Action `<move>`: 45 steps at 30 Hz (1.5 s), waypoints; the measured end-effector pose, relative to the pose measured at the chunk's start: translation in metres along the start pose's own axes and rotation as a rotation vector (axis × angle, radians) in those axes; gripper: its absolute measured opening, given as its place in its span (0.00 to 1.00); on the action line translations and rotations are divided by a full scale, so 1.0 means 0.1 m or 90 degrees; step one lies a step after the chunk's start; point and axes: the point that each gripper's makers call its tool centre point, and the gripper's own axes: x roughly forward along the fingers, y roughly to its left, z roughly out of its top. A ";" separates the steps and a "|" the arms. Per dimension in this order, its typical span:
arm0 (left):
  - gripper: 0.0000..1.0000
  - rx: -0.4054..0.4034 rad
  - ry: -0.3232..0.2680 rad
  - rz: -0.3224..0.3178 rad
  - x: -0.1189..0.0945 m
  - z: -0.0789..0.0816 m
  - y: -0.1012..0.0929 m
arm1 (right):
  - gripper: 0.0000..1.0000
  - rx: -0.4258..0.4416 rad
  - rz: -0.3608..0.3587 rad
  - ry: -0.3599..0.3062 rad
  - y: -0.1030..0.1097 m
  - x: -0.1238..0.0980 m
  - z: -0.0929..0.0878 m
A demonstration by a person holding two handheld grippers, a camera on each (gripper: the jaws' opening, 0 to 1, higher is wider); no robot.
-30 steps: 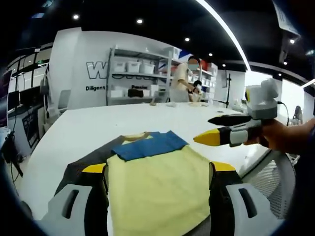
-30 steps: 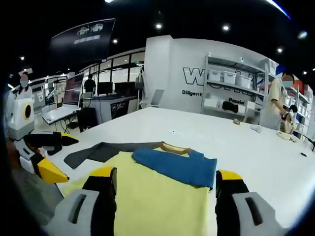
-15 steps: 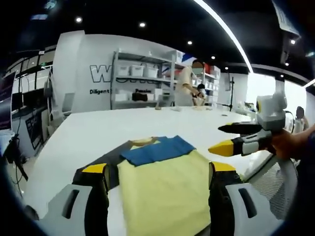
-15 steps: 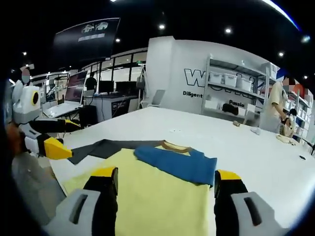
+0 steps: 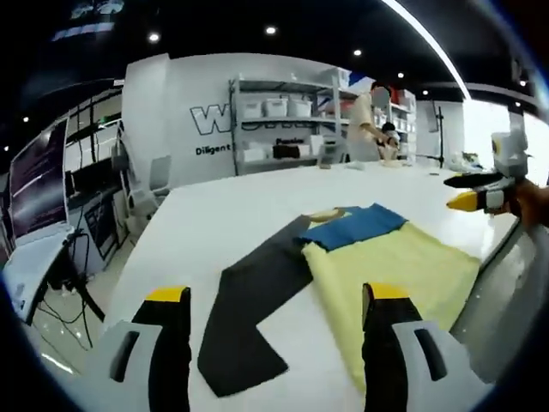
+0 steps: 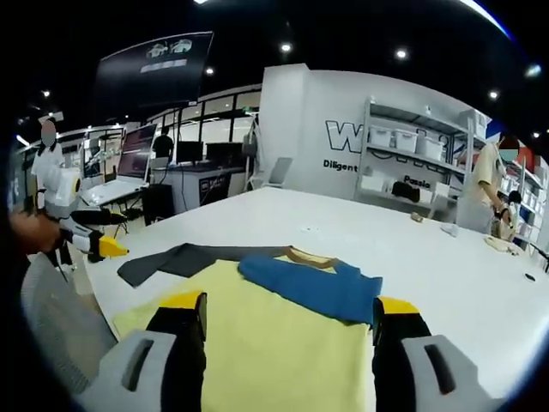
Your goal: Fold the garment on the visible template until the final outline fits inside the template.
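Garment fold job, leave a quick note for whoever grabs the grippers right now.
Left gripper: open, empty, raised over the table edge beside the dark template.
Right gripper: open, empty, raised over the garment.
The yellow garment lies on the white table with a blue sleeve folded across its collar end. It covers part of the template; one dark strip sticks out to the side.
Done: some folding, sleeve turned in.
Left: probably further folds, then check the outline fits the template.
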 end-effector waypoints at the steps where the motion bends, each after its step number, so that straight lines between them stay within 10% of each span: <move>1: 0.73 0.008 0.017 0.000 0.00 -0.13 0.04 | 0.78 0.000 0.000 0.001 0.00 0.00 0.00; 13: 0.43 0.060 0.073 -0.045 0.05 -0.65 0.08 | 0.76 -0.008 0.000 0.014 0.02 0.01 -0.04; 45: 0.05 0.067 0.157 -0.073 0.13 -0.93 0.08 | 0.71 -0.006 -0.002 0.021 0.00 0.00 -0.07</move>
